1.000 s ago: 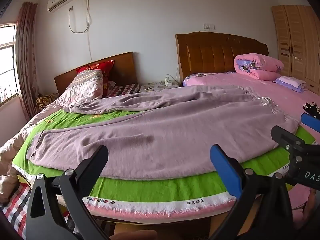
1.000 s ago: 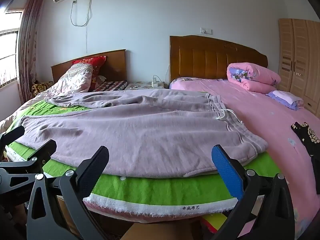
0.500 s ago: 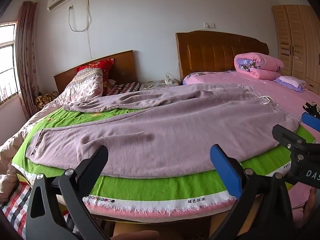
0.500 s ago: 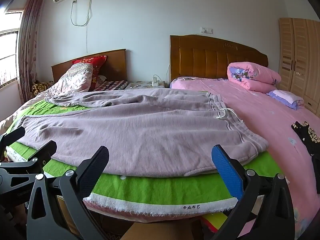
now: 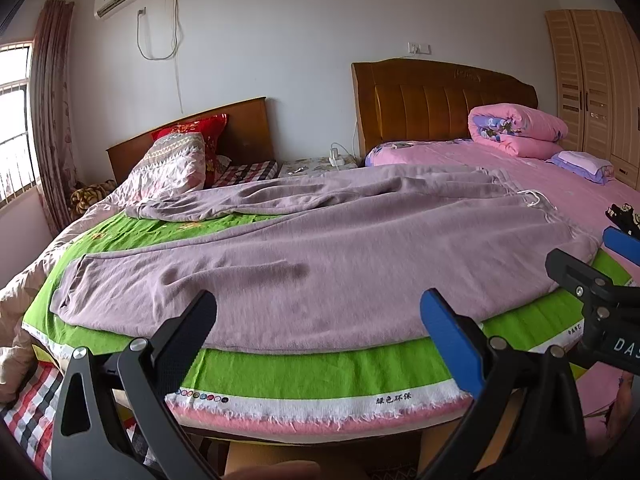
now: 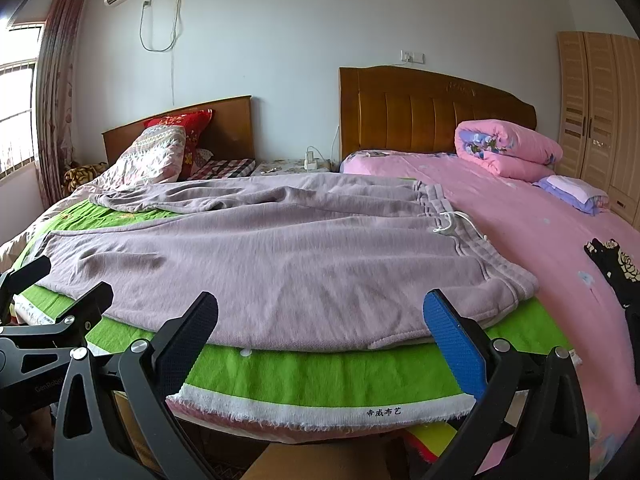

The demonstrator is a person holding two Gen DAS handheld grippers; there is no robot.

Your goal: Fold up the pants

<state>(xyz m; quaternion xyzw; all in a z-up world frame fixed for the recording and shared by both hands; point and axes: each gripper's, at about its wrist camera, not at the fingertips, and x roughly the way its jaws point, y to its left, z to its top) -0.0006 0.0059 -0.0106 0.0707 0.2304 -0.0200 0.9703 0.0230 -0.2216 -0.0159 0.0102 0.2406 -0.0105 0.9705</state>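
**Lilac pants spread flat, both grippers gaping at the bed's edge**

While the lilac pants (image 5: 320, 256) lie spread across a green towel (image 5: 320, 372) on the bed, waistband toward the pink sheet (image 6: 540, 232), the left gripper (image 5: 318, 312) and right gripper (image 6: 320, 312) hang just short of the near hem, jaws wide apart and holding nothing. Printed on the towel's white border (image 6: 320, 410) are the characters "帝成布艺" in the right view and "绿色环保" in the left. "DAS" shows on the right gripper's body in the left view.

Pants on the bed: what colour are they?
Plain dusty purple pants, clearest in the right wrist view.
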